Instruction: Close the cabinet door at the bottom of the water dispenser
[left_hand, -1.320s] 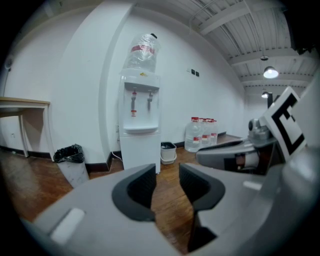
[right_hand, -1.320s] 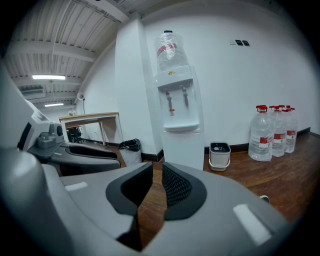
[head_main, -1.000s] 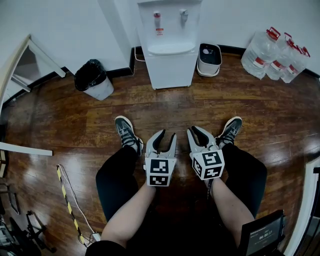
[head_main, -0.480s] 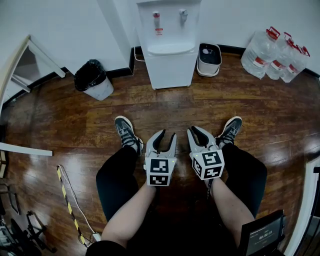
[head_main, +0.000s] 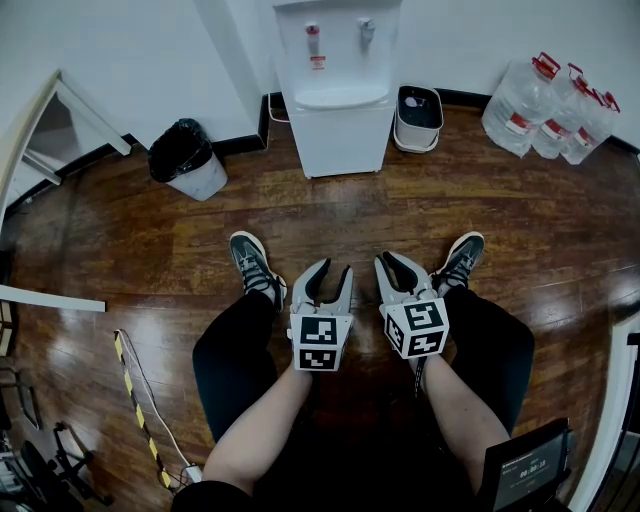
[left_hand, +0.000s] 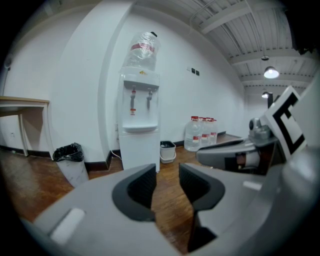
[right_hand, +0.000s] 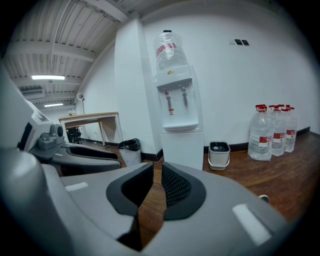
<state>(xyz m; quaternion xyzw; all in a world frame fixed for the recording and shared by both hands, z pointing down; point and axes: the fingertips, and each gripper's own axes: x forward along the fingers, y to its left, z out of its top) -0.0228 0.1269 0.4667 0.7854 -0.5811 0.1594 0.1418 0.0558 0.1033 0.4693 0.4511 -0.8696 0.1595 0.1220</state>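
The white water dispenser (head_main: 340, 70) stands against the far wall, well away from both grippers. Its bottom cabinet door (head_main: 343, 140) shows a flat front with nothing standing out from it. The left gripper view has the dispenser (left_hand: 140, 115) beyond the jaws, and the right gripper view shows the dispenser (right_hand: 180, 110) with a bottle on top. My left gripper (head_main: 334, 272) hovers over the person's knees, open and empty. Beside it, my right gripper (head_main: 390, 262) is shut with nothing in it.
A bin with a black bag (head_main: 187, 158) sits left of the dispenser, a small white bucket (head_main: 419, 118) at its right. Several large water bottles (head_main: 545, 108) stand at the far right. A table (head_main: 60, 110) is at left; a cable (head_main: 135, 400) lies by the left leg.
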